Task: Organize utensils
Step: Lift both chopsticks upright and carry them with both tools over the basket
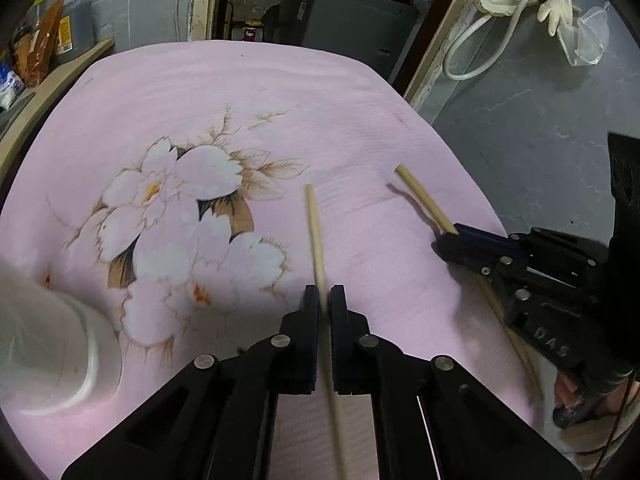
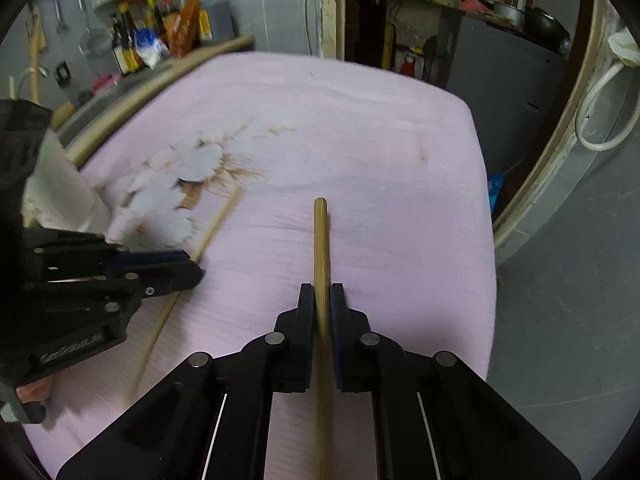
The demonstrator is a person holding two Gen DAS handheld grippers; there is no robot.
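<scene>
My left gripper (image 1: 325, 300) is shut on a pale wooden chopstick (image 1: 314, 232) that points forward over the pink flowered cloth (image 1: 280, 92). My right gripper (image 2: 322, 300) is shut on a darker wooden chopstick (image 2: 321, 240), also pointing forward above the cloth. In the left wrist view the right gripper (image 1: 452, 236) shows at the right with its chopstick (image 1: 424, 198) sticking out. In the right wrist view the left gripper (image 2: 188, 268) shows at the left with its chopstick (image 2: 216, 224). A white cup (image 1: 48, 352) stands at the left near the front.
The pink cloth (image 2: 360, 140) covers the table; its right edge drops to a grey floor (image 1: 540, 128). A wooden shelf with bottles (image 2: 160, 36) runs along the left. A dark cabinet (image 1: 340, 12) stands behind, and a white hose with gloves (image 1: 520, 0) hangs right.
</scene>
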